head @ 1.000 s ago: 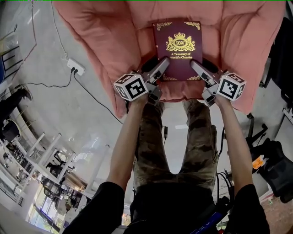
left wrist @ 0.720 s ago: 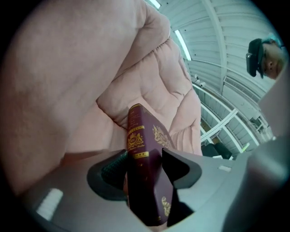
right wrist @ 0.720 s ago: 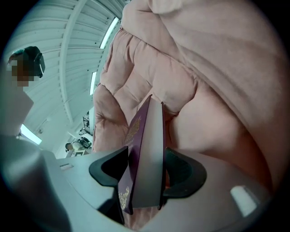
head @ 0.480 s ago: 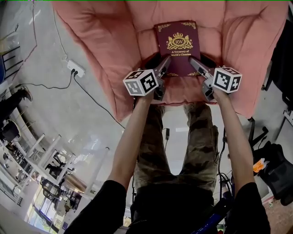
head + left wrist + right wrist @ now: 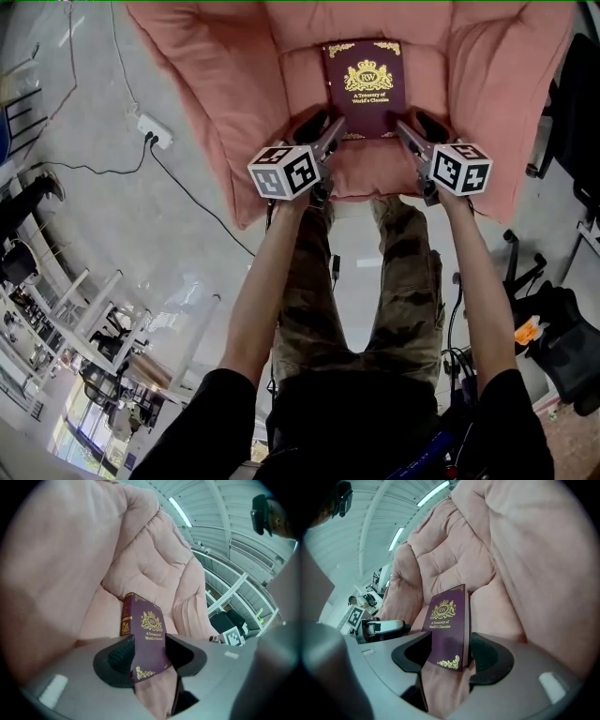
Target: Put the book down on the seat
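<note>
Book (image 5: 366, 89) rests on pink seat (image 5: 234, 112); left tool (image 5: 324, 128), jaws just closing, pinches its near-left corner; right tool (image 5: 417, 128), jaws just opening, loosely straddles the near-right.

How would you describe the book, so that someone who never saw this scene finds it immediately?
Look for the big pink padded armchair. In the middle of its seat lies the book, cover up. It is the only dark maroon thing on the pink padding, with a gold crest and gold corner ornaments.
</note>
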The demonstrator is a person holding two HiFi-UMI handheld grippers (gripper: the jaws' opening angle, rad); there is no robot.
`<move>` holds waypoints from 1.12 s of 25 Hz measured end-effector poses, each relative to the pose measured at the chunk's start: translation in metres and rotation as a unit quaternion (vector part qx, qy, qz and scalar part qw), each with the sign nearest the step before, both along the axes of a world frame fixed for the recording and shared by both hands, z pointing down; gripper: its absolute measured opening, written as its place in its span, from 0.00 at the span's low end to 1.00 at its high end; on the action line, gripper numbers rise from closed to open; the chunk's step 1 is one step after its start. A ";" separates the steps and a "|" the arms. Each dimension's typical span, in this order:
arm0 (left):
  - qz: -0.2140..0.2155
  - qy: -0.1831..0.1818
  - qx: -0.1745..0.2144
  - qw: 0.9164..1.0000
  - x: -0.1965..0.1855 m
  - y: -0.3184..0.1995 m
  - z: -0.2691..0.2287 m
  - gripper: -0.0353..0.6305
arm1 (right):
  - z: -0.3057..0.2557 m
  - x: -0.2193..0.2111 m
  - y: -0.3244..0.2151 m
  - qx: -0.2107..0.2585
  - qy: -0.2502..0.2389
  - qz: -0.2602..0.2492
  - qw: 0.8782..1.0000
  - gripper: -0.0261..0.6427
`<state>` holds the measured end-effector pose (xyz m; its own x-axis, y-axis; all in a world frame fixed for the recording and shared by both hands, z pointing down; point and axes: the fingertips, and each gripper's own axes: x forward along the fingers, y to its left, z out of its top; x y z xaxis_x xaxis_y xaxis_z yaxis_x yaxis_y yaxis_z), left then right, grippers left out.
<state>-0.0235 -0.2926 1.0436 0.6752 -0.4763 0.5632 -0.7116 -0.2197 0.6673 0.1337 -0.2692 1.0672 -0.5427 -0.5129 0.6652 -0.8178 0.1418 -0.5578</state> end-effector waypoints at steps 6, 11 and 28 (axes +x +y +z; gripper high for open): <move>0.037 -0.049 0.055 0.997 -0.007 0.022 -0.056 0.34 | -0.052 0.004 0.022 0.044 0.039 -0.020 0.998 0.41; 0.073 -0.064 0.073 0.993 0.003 0.058 -0.121 0.34 | -0.119 -0.003 0.055 0.062 0.053 -0.043 0.996 0.38; 0.162 -0.079 0.179 0.967 0.021 0.090 -0.319 0.34 | -0.342 -0.072 0.063 0.191 0.056 -0.095 0.975 0.33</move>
<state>-0.0027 -0.2026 0.7249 0.7406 -0.4373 0.5102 -0.6536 -0.6449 0.3961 0.0613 -0.2061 0.7257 -0.5872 -0.6318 0.5060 -0.8091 0.4772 -0.3431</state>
